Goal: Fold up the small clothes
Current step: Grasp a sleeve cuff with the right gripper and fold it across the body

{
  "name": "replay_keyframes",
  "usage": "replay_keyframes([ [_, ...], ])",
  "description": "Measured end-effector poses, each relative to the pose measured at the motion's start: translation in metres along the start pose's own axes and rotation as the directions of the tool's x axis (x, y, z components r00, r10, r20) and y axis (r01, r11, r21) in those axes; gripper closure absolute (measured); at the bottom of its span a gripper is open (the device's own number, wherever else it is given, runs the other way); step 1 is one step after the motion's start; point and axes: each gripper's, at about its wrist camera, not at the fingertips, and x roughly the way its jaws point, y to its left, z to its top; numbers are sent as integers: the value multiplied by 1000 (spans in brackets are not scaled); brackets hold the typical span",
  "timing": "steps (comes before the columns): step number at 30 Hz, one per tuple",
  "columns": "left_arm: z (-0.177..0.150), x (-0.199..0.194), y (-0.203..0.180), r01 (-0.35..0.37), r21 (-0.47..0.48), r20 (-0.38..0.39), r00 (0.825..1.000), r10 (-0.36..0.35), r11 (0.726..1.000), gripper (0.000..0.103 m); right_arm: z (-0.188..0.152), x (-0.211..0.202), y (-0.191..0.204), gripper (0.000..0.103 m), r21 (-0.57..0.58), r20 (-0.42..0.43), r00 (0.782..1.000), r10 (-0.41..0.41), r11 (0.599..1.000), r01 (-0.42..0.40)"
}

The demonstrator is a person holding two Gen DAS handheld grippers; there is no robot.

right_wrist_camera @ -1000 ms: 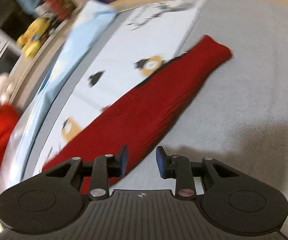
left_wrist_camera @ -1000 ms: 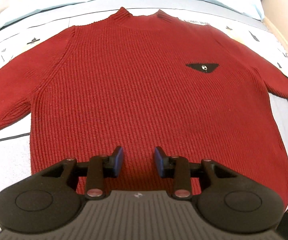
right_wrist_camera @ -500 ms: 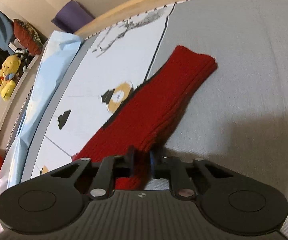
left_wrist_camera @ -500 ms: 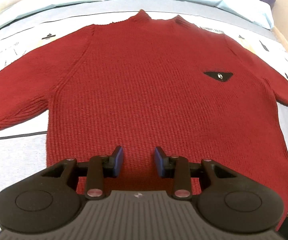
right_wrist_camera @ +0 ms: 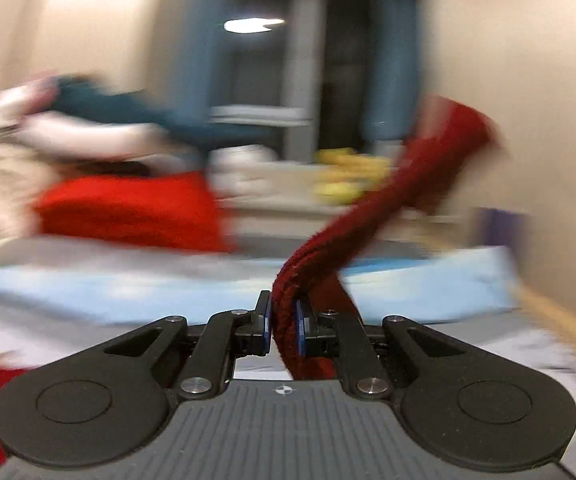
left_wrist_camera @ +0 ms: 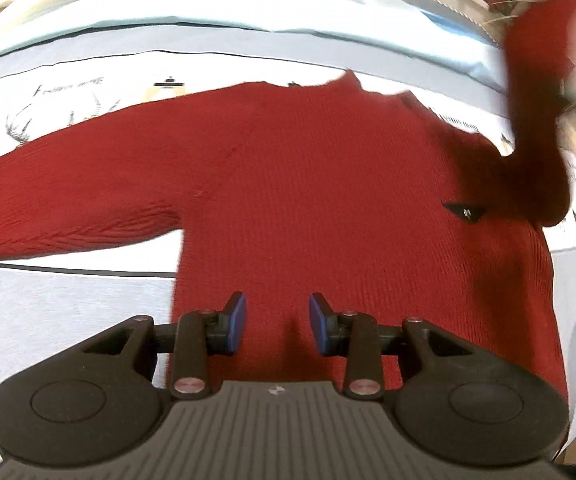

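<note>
Two grippers show. Left gripper (left_wrist_camera: pixel 275 330) tilts steeply down over the near hem of the red sweater (left_wrist_camera: pixel 327 208), jaws partly open, nothing between them. Right gripper (right_wrist_camera: pixel 282 326) points almost level, nearly closed, its pads pinching the right sleeve (right_wrist_camera: pixel 387 196). The sweater lies flat on the bed sheet (left_wrist_camera: pixel 68 288), collar far, long axis near to far; the pinched sleeve stands up, cuff far right.

right claw (right_wrist_camera: pixel 282 328) clamped, sleeve (right_wrist_camera: pixel 371 208) lifted
</note>
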Motion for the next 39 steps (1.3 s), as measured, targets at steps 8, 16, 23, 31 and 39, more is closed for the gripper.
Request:
replay_keyframes([
  [8,15,-10,31,19,-124,23,1000,-17,992,65,-102,40,92,82,217,-586,749,310,950,-224],
  [16,20,-5,39,12,-195,51,999,-2,981,66,-61,4,-4,59,479,-512,814,276,878,3],
  [23,25,7,25,-11,-172,56,998,20,985,66,-118,41,-74,58,635,-588,789,176,705,316],
  [31,27,21,16,-38,-159,37,998,44,987,66,-130,51,-121,91,722,-544,833,97,560,406],
  [39,28,19,20,-39,-162,42,998,46,986,66,-106,35,-105,77,635,-643,763,75,608,476],
])
